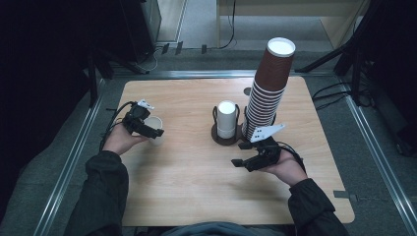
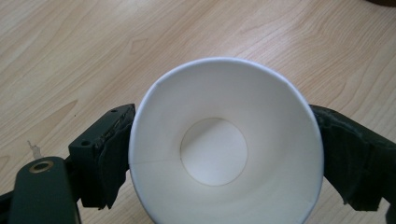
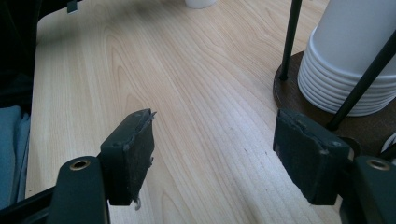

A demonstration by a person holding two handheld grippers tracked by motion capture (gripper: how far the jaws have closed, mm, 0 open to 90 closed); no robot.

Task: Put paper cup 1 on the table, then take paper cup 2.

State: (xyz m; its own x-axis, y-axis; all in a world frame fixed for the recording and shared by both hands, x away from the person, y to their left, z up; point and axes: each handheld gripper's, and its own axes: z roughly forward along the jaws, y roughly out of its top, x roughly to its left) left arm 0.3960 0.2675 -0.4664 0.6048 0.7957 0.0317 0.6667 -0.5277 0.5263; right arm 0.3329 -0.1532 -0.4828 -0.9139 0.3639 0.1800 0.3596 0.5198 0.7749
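A white paper cup [image 1: 156, 123] stands at the left of the wooden table [image 1: 196, 187]. My left gripper [image 1: 153, 129] has it between its jaws. In the left gripper view I look into the cup [image 2: 224, 116]; its rim is round and unsqueezed, with a black pad close on each side, so my left gripper [image 2: 224, 154] is open around it. My right gripper [image 1: 240, 154] rests open and holds nothing, just in front of the cup holder [image 1: 219, 138]. In the right gripper view its jaws [image 3: 215, 154] stand wide apart over bare wood.
A stack of white cups [image 1: 226, 120] sits in the dark round holder with thin black rods [image 3: 289, 28]. A tall leaning stack of brown cups [image 1: 268, 88] stands right of it. The white stack [image 3: 350, 60] is close to my right jaw.
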